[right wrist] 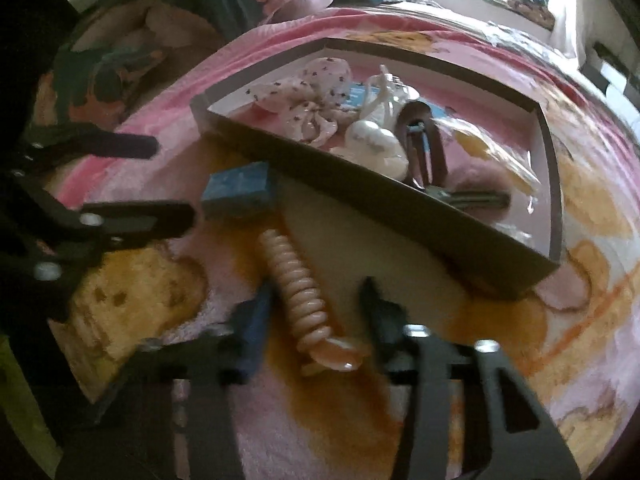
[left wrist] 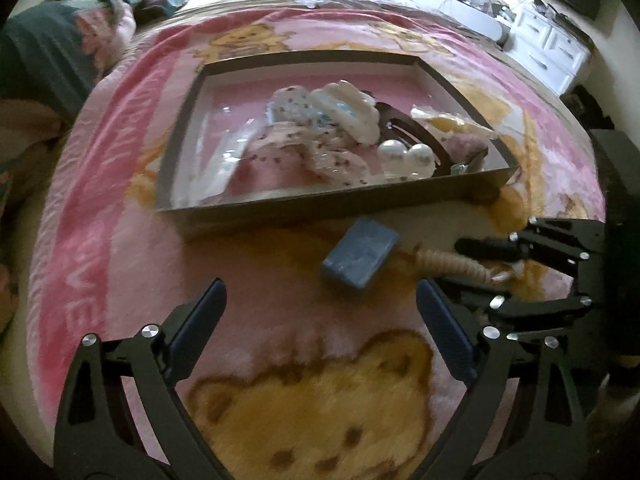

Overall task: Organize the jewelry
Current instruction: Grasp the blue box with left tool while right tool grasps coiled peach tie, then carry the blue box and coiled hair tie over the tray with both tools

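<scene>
Here, the left wrist view shows the left gripper (left wrist: 320,312) spread wide over a pink teddy-bear blanket (left wrist: 120,160), holding nothing, with a small blue box (left wrist: 360,258) lying just ahead of it and a shallow dark-walled tray (left wrist: 304,208) beyond, heaped with a spotted scrunchie (left wrist: 320,152), a white claw clip (left wrist: 348,108) and a pearl clip (left wrist: 406,156). In the right wrist view, the right gripper (right wrist: 316,308) stands open astride a peach spiral hair tie (right wrist: 300,276) lying on the blanket between its fingers, not pinched, the blue box (right wrist: 240,192) resting past the tie's far end against the tray (right wrist: 360,196) wall.
</scene>
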`<state>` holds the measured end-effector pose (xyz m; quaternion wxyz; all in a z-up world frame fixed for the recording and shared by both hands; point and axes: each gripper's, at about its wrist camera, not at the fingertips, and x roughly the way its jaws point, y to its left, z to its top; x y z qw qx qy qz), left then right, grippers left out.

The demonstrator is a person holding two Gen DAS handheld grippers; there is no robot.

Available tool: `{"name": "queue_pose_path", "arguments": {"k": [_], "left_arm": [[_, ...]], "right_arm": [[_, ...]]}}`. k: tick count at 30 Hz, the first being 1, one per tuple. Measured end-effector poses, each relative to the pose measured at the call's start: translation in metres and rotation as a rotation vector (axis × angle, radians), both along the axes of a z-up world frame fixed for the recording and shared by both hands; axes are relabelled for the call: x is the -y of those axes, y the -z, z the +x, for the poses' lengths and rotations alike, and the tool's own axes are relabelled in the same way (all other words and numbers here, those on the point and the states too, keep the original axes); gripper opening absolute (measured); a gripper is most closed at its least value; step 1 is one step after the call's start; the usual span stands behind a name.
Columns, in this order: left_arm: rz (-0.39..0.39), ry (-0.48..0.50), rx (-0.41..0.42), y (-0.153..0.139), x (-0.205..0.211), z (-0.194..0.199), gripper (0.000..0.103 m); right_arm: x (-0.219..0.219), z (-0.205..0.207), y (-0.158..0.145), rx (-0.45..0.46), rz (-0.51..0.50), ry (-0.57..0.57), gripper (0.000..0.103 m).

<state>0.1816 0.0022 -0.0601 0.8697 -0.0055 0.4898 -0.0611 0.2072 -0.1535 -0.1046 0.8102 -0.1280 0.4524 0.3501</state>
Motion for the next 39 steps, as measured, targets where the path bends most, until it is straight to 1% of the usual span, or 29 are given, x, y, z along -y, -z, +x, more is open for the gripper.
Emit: {"name": "queue_pose_path", "arguments": {"k": [4, 5, 6, 8, 10, 13, 16, 21, 23, 30, 39], "left_arm": [[-0.009, 0.02, -0.025, 0.011, 0.009, 0.015, 0.075], [-0.008, 0.026, -0.029, 0.014, 0.011, 0.018, 0.068], [-0.008, 0.033, -0.032, 0.016, 0.014, 0.02, 0.064], [-0.014, 0.039, -0.043, 0.02, 0.017, 0.024, 0.046], [-0.027, 0.04, -0.05, 0.023, 0.019, 0.025, 0.038], [-0.015, 0.047, -0.041, 0.02, 0.022, 0.023, 0.035], [-0.049, 0.046, -0.027, 0.012, 0.02, 0.017, 0.033], [-0.088, 0.033, 0.031, -0.017, 0.009, 0.005, 0.032], [-0.103, 0.019, 0.054, -0.029, 0.001, 0.002, 0.031], [-0.098, -0.031, 0.12, -0.062, -0.024, 0.001, 0.031], [-0.095, -0.09, 0.157, -0.08, -0.05, 0.015, 0.031]], "right_arm": [[0.023, -0.003, -0.003, -0.015, 0.025, 0.048, 0.017], [0.028, -0.005, -0.005, -0.015, 0.028, 0.062, 0.017], [0.033, -0.006, -0.006, -0.017, 0.033, 0.073, 0.017], [0.045, -0.009, -0.009, -0.02, 0.042, 0.099, 0.017], [0.055, -0.014, -0.013, -0.01, 0.044, 0.118, 0.017], [0.065, -0.018, -0.022, 0.002, 0.058, 0.137, 0.017], [0.075, -0.023, -0.034, 0.025, 0.085, 0.159, 0.017], [0.082, -0.029, -0.058, 0.068, 0.13, 0.172, 0.017], [0.08, -0.03, -0.068, 0.087, 0.142, 0.171, 0.017], [0.065, -0.024, -0.097, 0.134, 0.182, 0.154, 0.017], [0.035, -0.002, -0.114, 0.169, 0.188, 0.118, 0.017]]}}
